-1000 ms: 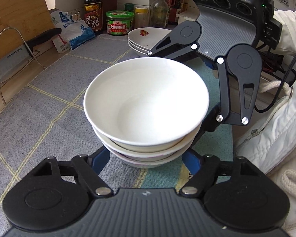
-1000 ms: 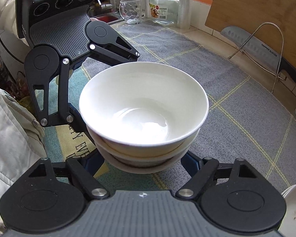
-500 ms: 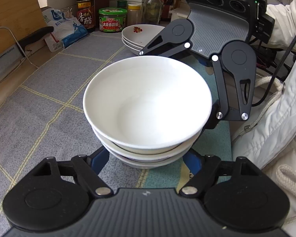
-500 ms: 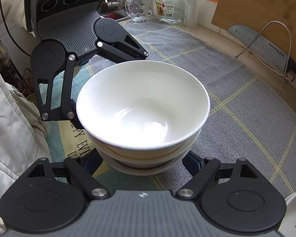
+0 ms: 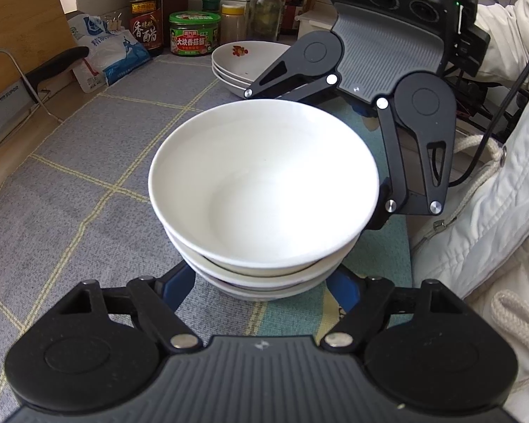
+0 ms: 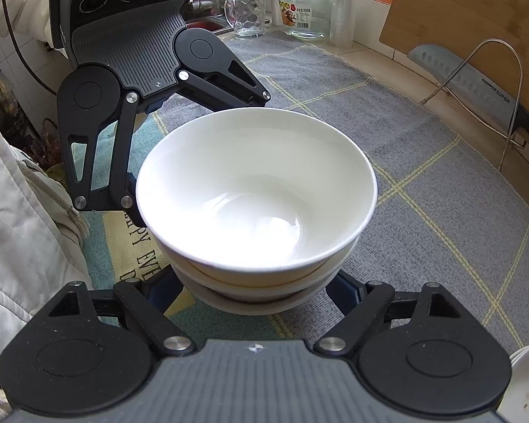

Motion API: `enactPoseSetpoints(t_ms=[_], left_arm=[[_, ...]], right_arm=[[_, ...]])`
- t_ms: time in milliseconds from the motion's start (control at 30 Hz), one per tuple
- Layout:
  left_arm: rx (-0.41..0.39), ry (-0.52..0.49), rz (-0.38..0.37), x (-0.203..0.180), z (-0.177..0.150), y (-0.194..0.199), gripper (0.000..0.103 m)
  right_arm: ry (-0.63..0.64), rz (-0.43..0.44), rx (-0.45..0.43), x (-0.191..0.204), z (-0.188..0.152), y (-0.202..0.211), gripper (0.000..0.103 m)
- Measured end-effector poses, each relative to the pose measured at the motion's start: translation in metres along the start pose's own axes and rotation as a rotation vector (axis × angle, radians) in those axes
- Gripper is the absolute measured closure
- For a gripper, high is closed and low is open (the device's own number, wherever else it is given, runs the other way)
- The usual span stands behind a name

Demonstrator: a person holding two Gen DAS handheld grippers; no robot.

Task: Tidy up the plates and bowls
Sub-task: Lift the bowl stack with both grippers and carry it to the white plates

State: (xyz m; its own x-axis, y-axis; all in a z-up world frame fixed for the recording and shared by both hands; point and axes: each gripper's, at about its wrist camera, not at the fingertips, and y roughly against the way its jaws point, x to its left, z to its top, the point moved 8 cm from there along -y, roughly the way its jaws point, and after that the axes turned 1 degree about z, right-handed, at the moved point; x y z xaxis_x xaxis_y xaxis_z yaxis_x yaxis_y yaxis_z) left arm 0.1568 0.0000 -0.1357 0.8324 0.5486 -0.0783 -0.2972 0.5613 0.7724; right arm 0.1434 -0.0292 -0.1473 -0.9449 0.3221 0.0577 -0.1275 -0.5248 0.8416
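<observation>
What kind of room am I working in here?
Most likely a home kitchen counter: a vinegar bottle and sauce jar stand at the back, a cleaver leans by the cutting board, and stacked bowls sit on the mat.

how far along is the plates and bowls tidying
Done: three white bowls nested into one stack, and plates stacked by the jars. In hand: left gripper and right gripper flank the bowl stack's base; actual grip unclear. Left: placing that stack.

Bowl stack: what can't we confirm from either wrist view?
- Left tool pad contact: the bowl stack covers the fingertips.
- Right tool pad contact: likewise hidden under the stack.
- Bowl count: lower rims overlap; three or more, unclear.
- Whether the stack rests on the mat: base hidden.
</observation>
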Motion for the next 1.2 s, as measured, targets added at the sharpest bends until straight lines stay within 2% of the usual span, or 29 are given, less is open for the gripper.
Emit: enactPoseSetpoints(t_ms=[233, 700, 1200], left_arm=[[0.0, -0.002, -0.011, 0.002, 0.0, -0.002, 0.022], [-0.011, 0.002, 0.028, -0.002, 0.004, 0.003, 0.023], [-0.054, 0.031, 0.118, -0.016, 0.05, -0.005, 0.023]], right_arm=[[0.005, -0.004, -0.001, 0.0, 0.0, 0.0, 0.013], [-0.023, -0.012, -0.011, -0.001, 0.001, 0.007, 0.014], [0.063, -0.032, -0.036, -0.027, -0.004, 0.055, 0.014]])
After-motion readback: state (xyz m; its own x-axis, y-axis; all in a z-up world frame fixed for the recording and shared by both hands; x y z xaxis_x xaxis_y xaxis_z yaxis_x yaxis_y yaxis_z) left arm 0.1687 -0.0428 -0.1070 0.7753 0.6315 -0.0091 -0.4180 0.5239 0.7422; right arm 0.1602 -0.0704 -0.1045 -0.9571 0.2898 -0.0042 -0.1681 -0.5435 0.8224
